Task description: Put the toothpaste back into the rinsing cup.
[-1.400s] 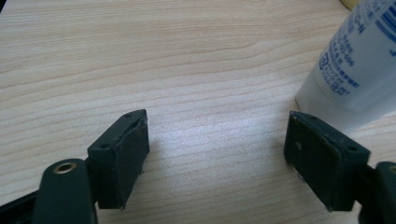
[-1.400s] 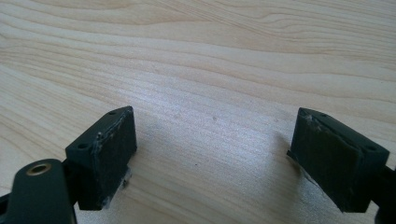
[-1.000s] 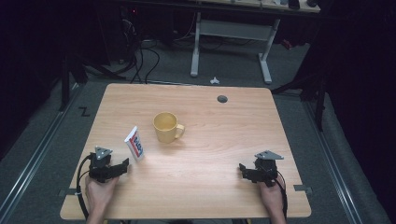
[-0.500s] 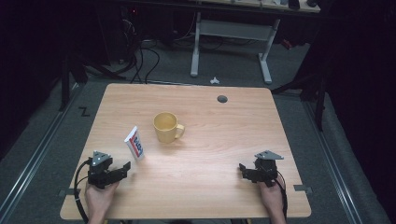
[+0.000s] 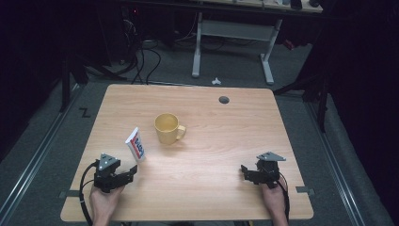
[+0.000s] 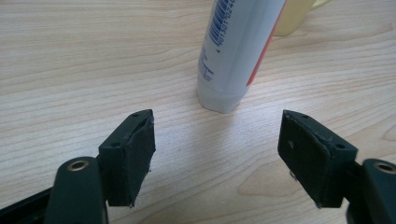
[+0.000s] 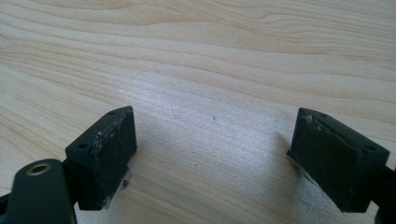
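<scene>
A white tube [image 5: 135, 146] with red and blue print stands upright on its cap at the table's left. In the left gripper view the tube [image 6: 236, 51] rises just beyond the jaws. A yellow mug [image 5: 168, 128] stands behind it to the right, handle turned right, and a bit of the mug [image 6: 294, 16] shows past the tube. My left gripper [image 5: 131, 171] is open, low over the table, a short way in front of the tube and not touching it. My right gripper [image 5: 244, 170] is open near the front right, with bare wood between its jaws [image 7: 219, 158].
The wooden table [image 5: 226, 141] has a round cable hole [image 5: 224, 100] at its back right. Beyond the far edge stand a white desk frame [image 5: 230, 42] and cables on a dark floor. Metal brackets [image 5: 303, 190] stick out at the table's near corners.
My left hand and gripper have drawn back slightly toward the table's near edge. The right gripper, tube and mug have not moved.
</scene>
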